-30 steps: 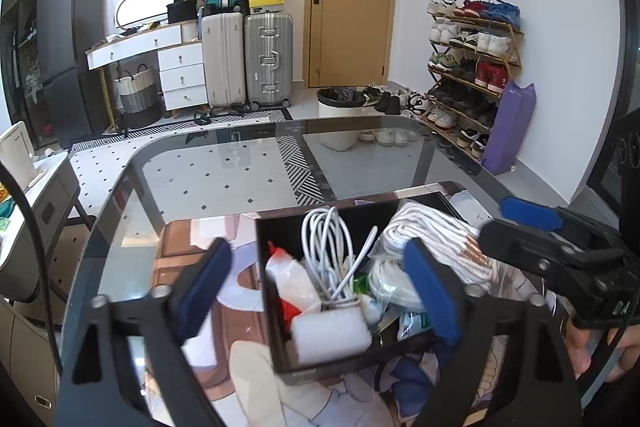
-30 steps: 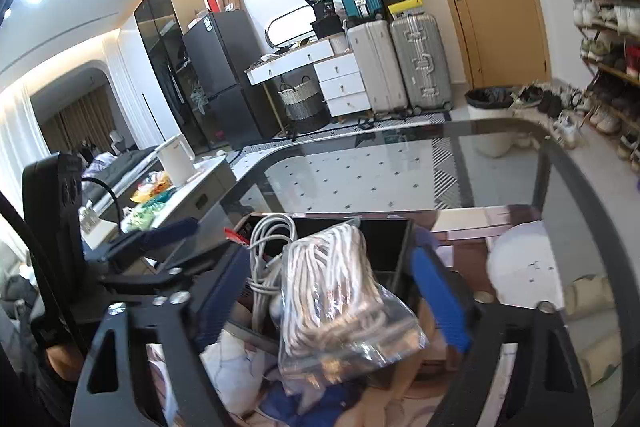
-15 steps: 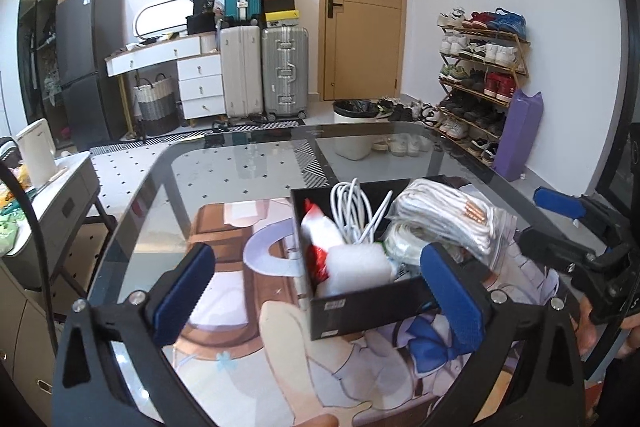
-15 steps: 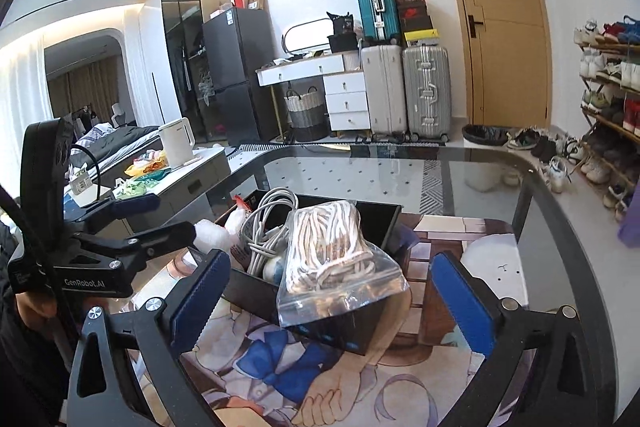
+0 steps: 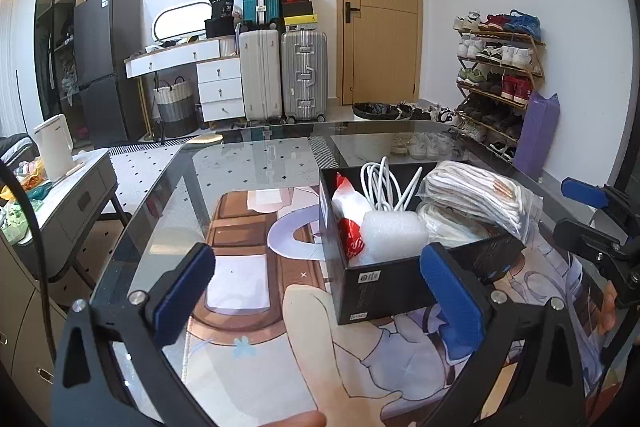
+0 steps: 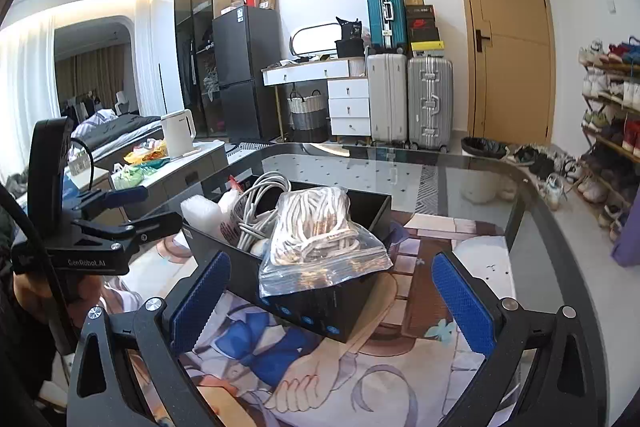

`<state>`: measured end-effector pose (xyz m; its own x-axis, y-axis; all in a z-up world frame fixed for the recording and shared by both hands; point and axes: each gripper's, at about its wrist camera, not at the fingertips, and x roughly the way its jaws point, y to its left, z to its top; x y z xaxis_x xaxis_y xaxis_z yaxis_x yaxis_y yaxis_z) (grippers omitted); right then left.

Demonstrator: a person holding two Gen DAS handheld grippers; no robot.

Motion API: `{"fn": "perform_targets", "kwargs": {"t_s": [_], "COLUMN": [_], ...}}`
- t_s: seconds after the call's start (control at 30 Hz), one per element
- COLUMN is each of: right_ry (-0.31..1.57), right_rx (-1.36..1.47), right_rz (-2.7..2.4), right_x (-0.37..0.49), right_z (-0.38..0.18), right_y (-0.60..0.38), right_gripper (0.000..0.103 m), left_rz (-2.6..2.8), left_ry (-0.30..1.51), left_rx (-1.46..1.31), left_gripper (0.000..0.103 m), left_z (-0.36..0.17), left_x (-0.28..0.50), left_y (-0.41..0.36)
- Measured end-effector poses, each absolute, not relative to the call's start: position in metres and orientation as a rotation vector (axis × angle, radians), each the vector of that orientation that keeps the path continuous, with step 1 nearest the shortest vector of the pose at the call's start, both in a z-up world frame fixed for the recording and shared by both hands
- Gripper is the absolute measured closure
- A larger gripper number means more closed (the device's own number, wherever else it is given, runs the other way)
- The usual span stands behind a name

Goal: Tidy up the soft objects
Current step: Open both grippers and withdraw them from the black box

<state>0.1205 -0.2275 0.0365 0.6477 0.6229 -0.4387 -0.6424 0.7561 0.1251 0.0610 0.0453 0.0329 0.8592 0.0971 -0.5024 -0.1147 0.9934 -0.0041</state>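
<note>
Between the blue pads at the bottom of my left view, my left tool [image 5: 316, 301] stands wide with nothing in it. Its jaws have just been opening, and only the printed mat [image 5: 256, 311] shows in the gap. A second ago the black box [image 5: 404, 279] filled the space between these pads; now it sits at centre right of the frame, behind the right-hand pad, so I have drawn back from it.

In the right view the same holds: my right tool [image 6: 332, 301] is spread wide and empty at the bottom of the frame. Its jaws too have just been opening, and the zip bag of white cord [image 6: 320, 239] that was between them before now lies apart from both pads. The bag rests on the near corner of the box, its clear flap hanging over the front wall.

Further in, the box holds a coil of white cable [image 5: 386, 185], a block of white foam [image 5: 394, 233] and a red and white packet [image 5: 348, 223], all standing above the rim. The box itself sits on the mat on the glass desk [image 5: 256, 163].

I judge the bag to be released into the box and both tools free. The bag sits high and overhangs, so it could slide off the corner; pressing it further in may be needed. I see no other soft thing loose on the desk, so the sorting looks near its end.
</note>
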Motion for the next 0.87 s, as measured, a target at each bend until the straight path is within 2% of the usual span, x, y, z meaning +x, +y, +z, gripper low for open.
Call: {"fn": "perform_targets", "kwargs": {"t_s": [0.87], "right_ry": [0.51], "right_rx": [-0.076], "right_rz": [0.711], "right_x": [0.128], "right_z": [0.029], "right_y": [-0.238], "right_gripper": [0.0], "left_rz": [0.106], "left_ry": [0.478], "left_rx": [-0.063], "left_gripper": [0.0], "left_z": [0.026], "left_x": [0.054], "left_y": [0.052]}}
